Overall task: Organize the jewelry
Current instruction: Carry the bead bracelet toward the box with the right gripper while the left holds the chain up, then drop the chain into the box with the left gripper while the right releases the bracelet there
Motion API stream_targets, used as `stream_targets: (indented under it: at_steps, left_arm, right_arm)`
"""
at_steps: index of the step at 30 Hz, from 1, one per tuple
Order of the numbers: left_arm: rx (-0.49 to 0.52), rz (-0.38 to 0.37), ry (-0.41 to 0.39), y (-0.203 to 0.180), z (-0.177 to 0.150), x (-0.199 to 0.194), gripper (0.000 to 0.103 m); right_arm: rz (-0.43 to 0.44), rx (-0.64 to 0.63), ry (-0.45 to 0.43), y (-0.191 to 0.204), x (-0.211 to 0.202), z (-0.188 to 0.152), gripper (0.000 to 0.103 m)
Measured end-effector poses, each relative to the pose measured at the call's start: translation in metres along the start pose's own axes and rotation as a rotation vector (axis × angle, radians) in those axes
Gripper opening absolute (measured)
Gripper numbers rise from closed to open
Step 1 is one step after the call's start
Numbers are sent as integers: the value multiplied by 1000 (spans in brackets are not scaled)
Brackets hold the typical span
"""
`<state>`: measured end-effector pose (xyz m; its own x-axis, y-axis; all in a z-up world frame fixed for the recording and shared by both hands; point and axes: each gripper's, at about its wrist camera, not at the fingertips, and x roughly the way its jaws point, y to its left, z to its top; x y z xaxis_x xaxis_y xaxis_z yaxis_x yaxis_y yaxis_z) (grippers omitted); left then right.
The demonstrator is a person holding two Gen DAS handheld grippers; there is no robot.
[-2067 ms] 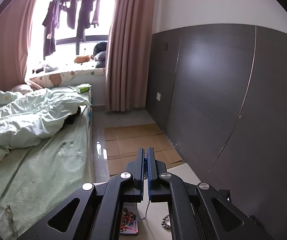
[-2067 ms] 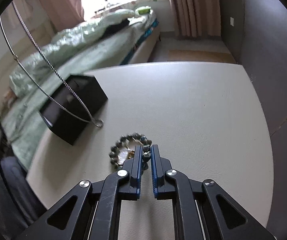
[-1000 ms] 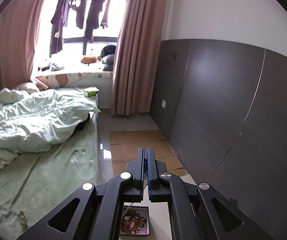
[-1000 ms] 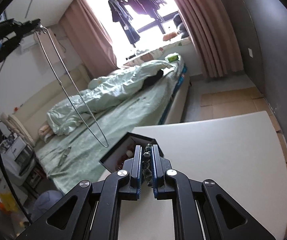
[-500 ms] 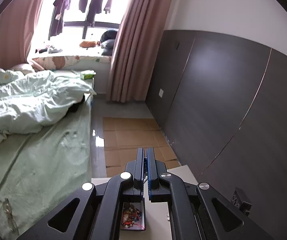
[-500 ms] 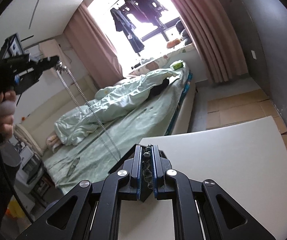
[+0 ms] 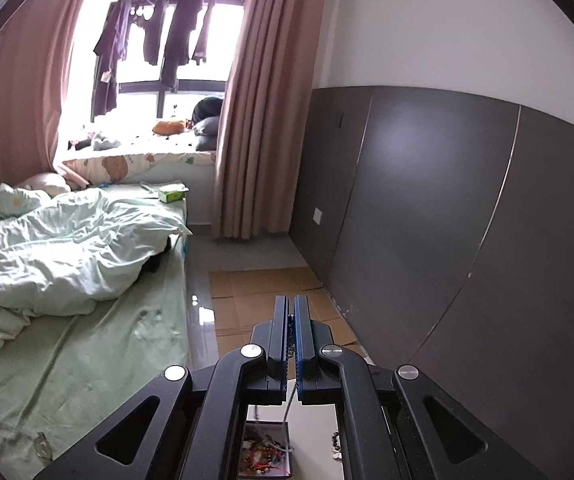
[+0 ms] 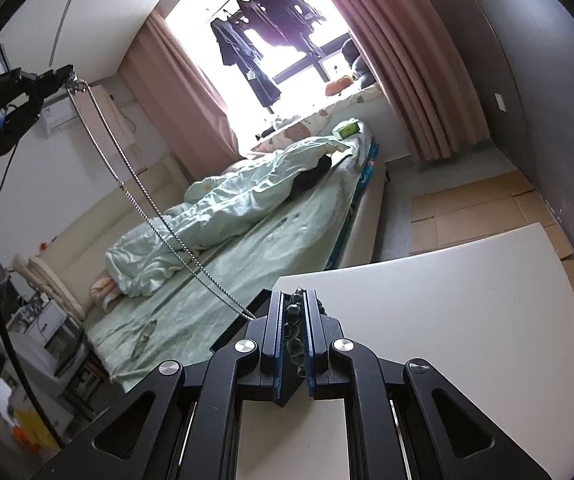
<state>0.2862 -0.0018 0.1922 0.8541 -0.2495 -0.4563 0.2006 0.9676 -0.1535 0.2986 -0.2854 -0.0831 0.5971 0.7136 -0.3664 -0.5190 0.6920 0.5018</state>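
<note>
left gripper (image 7: 291, 308) pinching chain (image 8: 135, 184), dangling into box (image 7: 265, 454) below | right gripper (image 8: 294, 300) clamping bracelet (image 8: 293, 328)

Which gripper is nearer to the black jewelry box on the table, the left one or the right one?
Right. The right gripper, shut on the bead bracelet, sits close above the black jewelry box. The left gripper is raised high, and its silver chain hangs to the box.
</note>
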Motion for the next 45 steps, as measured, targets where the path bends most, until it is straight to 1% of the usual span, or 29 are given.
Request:
stream_targets:
  at_steps: [6,10,13,19,21,28,32,34,35,36,37,38,39,41,43,45]
  left_arm:
    - [1,-2,33,2,-14,13,2]
    - [-12,-9,74,8,-33,29,2]
    - [-32,-14,120,14,-53,46,2]
    - [-95,-44,242,31,-113,92,2]
    - [-116,-51,267,35,-128,103,2]
    - [-172,-62,319,52,-178,130,2]
    - [-249,-85,378,67,-201,141,4]
    - [-285,-85,380,75,-210,139,5]
    - [-297,-83,374,78,-213,136,12]
    - [-305,-81,367,80,-214,133,29]
    - [-314,-78,351,84,-217,126,40]
    - [-319,-76,337,86,-219,121,61]
    - [-325,-68,306,90,-221,112,70]
    - [-328,-56,277,94,-222,101,72]
    - [-335,-43,275,98,-224,96,72]
    - [-339,-32,276,101,-229,92,72]
  right_arm:
    - [0,4,-6,-2,-5,1,10]
    - [14,-1,-13,0,-6,2,10]
    - [22,-13,-20,3,-6,4,10]
    - [38,-22,-6,12,4,6,10]
    - [39,-36,2,18,8,6,10]
    - [44,-44,30,33,17,10,10]
    - [42,-63,49,43,26,11,10]
    - [42,-68,56,48,32,11,10]
    - [41,-73,63,50,36,12,10]
    - [42,-75,67,52,39,12,10]
    - [44,-77,72,54,43,13,10]
    - [49,-77,78,56,46,14,10]
    - [54,-77,84,59,51,14,10]
    - [63,-75,93,64,60,14,10]
    - [79,-72,104,71,70,14,10]
    - [57,-79,115,76,77,12,10]
